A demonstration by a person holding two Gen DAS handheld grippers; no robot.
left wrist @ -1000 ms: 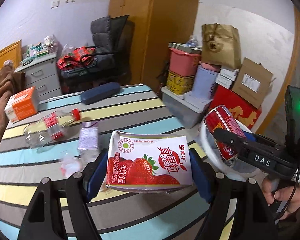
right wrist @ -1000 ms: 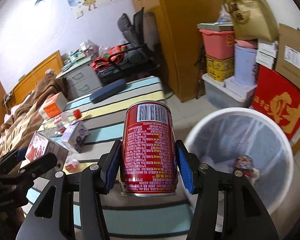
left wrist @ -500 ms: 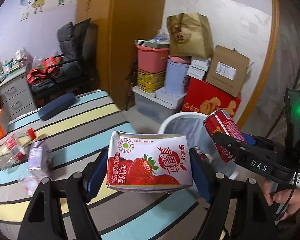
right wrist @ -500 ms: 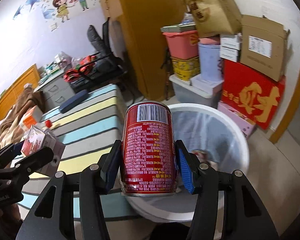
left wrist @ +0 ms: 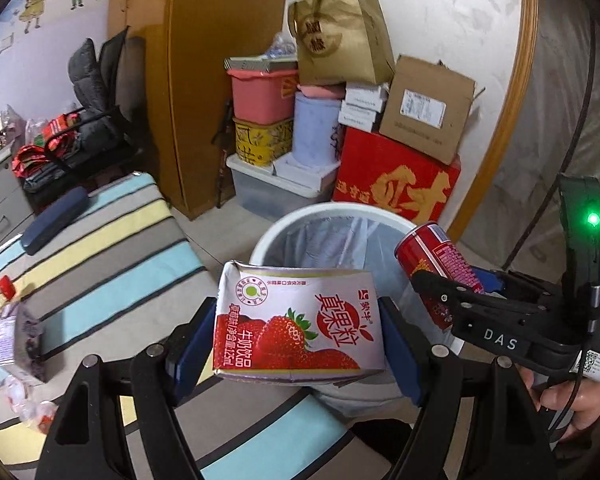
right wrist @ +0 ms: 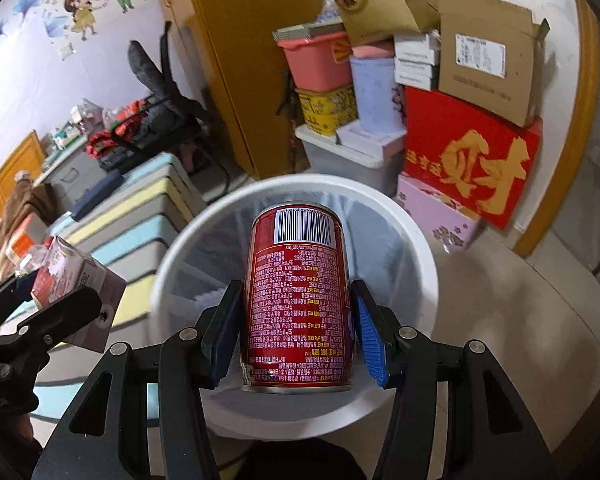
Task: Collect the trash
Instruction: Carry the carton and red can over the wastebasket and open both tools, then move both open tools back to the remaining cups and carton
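My left gripper (left wrist: pixel 298 338) is shut on a strawberry milk carton (left wrist: pixel 296 320) and holds it at the near rim of the white trash bin (left wrist: pixel 320 210), which has a clear liner. My right gripper (right wrist: pixel 296 332) is shut on a red drink can (right wrist: pixel 298 300) and holds it directly over the bin's opening (right wrist: pixel 420 240). The can (left wrist: pixel 436 264) and right gripper show at the right of the left wrist view. The carton (right wrist: pixel 72 276) and left gripper show at the left of the right wrist view.
The striped bed (left wrist: pixel 100 248) lies to the left, with a purple wrapper (left wrist: pixel 20 332), a bottle cap end and a dark blue case (left wrist: pixel 56 220) on it. Stacked boxes, bins and a red carton (left wrist: pixel 396 176) stand behind the bin by the wardrobe (left wrist: pixel 204 60).
Both grippers swung right from the bed toward the bin. The can moved from beside the bin to above its opening. The carton now reaches the bin's rim.
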